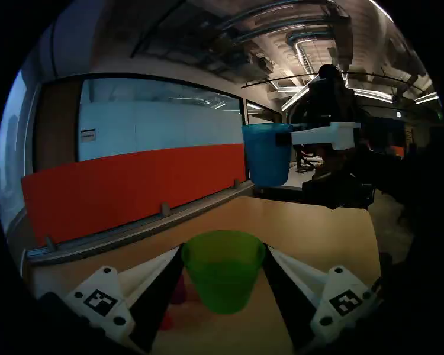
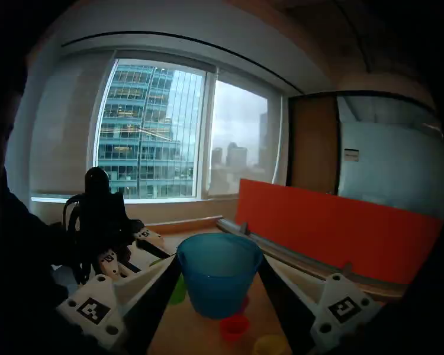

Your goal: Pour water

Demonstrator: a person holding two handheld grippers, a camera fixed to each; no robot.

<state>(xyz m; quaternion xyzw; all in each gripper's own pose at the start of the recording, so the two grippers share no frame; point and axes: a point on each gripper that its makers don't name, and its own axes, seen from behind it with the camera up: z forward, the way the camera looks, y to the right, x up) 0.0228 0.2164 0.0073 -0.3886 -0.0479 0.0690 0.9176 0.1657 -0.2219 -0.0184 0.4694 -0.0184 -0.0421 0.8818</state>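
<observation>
Green cup (image 1: 223, 278), translucent and upright, is clamped between the fingers of the left gripper (image 1: 223, 255) over the wooden surface (image 1: 317, 225). Beyond it, a blue cup (image 1: 267, 155) hangs high. Now the right gripper view: the right gripper (image 2: 219, 260) has its fingers pinching that blue cup, upright, above a small red cup (image 2: 234, 325).

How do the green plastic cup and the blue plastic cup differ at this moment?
Colour: the translucent green plastic cup against the translucent blue plastic cup. Holder: the green cup sits clamped in the left gripper, the blue cup in the right gripper. Both are upright, tapered and open-topped.
</observation>
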